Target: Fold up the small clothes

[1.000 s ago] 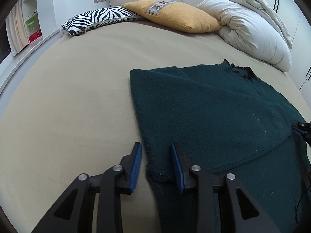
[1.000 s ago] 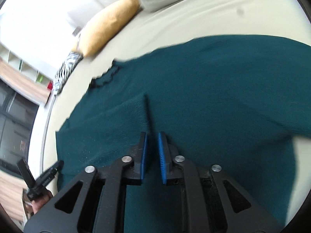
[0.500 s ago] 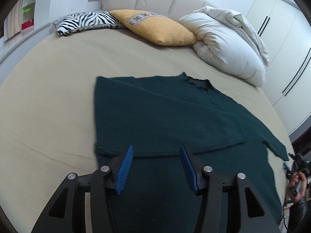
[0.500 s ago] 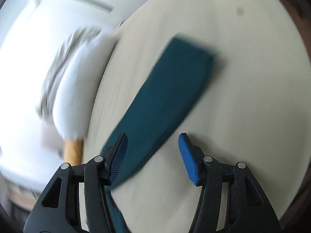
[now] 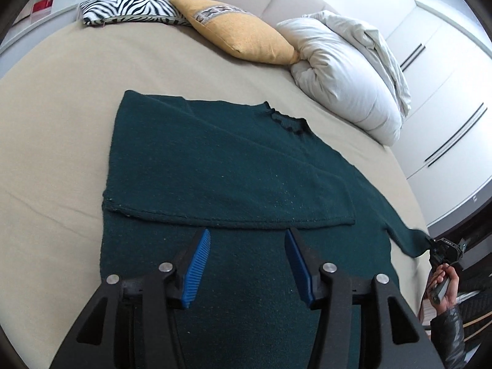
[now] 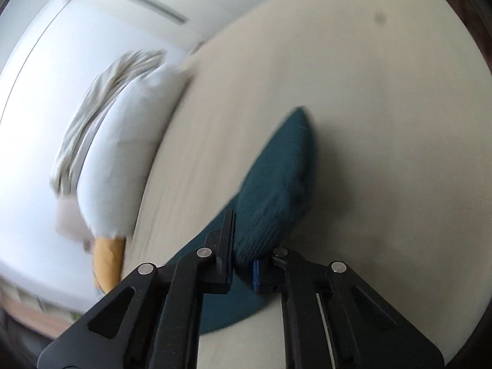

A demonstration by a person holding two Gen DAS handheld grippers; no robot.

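A dark teal sweater [image 5: 215, 166] lies flat on the beige bed [image 5: 55, 141], its left sleeve folded across the body. My left gripper [image 5: 247, 264] is open and empty, hovering over the sweater's lower part. The right sleeve stretches out to the bed's right edge, where my right gripper [image 5: 442, 247] holds its end. In the right wrist view the right gripper [image 6: 244, 255] is shut on the sleeve cuff [image 6: 276, 190], which bunches up between the jaws. That view is blurred.
A zebra pillow [image 5: 129, 7], a yellow cushion [image 5: 243, 35] and a bundled white duvet [image 5: 350, 77] lie at the head of the bed. White wardrobes [image 5: 446, 98] stand to the right. The bed edge is close to the right gripper.
My right gripper left the sweater body, opened, swung to the right sleeve end and closed on the cuff. My left gripper opened wider and pulled back from the sweater's left edge.
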